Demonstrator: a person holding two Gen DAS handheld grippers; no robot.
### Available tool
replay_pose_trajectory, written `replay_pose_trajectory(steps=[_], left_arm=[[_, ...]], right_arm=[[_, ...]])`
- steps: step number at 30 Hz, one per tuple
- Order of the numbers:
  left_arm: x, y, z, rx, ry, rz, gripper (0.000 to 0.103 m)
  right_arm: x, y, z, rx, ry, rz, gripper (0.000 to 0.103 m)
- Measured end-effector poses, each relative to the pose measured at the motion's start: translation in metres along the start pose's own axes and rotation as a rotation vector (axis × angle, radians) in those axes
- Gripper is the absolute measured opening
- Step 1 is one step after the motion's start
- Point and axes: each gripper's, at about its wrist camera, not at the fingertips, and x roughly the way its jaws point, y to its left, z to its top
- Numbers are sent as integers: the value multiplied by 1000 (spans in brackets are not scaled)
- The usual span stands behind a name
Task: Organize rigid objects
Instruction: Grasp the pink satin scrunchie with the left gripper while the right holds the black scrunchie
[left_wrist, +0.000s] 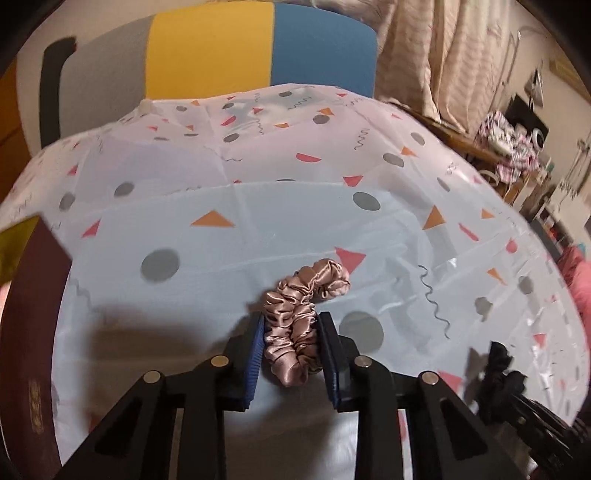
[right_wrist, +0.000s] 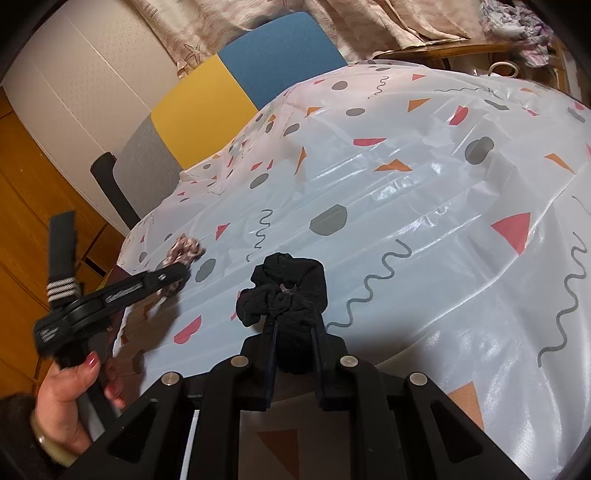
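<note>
My left gripper (left_wrist: 291, 325) is shut on a pink satin scrunchie (left_wrist: 301, 308), held just above the patterned tablecloth (left_wrist: 258, 221); its free end curls forward to the right. My right gripper (right_wrist: 293, 325) is shut on a black scrunchie (right_wrist: 284, 291), which bunches up above the fingertips. In the right wrist view the left gripper (right_wrist: 173, 275) shows at the left with the pink scrunchie (right_wrist: 184, 251) in it, held by a hand (right_wrist: 70, 398). In the left wrist view the black scrunchie (left_wrist: 498, 369) shows at the lower right.
A dark red booklet (left_wrist: 33, 332) lies at the table's left edge. A chair with grey, yellow and blue panels (left_wrist: 236, 48) stands behind the table. Curtains (left_wrist: 443, 55) and a cluttered wooden shelf (left_wrist: 509, 140) are at the back right.
</note>
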Motion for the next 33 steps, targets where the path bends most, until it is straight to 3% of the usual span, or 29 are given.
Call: replay_pose_trajectory(steps=[15,20,26,28,31,33], left_arm=[[-89,47,-68,-184,-50,-137,28],[-125,76,-73,-250,-109,-171,28],[-153,98,-74,-232,-149,-158,26],[-152,89,-74,-180,-134,-161,31],[-136,68,-73,-111,-88,-133,60],[-118,54,-73,-78,-46,-132,68]], right_arm=[[2,6,0,-36,1,-40,15],[3,9,0,-52,2,-59,15],[3,13,0,-69,2,-78,15],[3,14,0,-77,2,-87,15],[4,16,-1,-87,3,-98,15],[3,17,-1,-90,3,-101,15]])
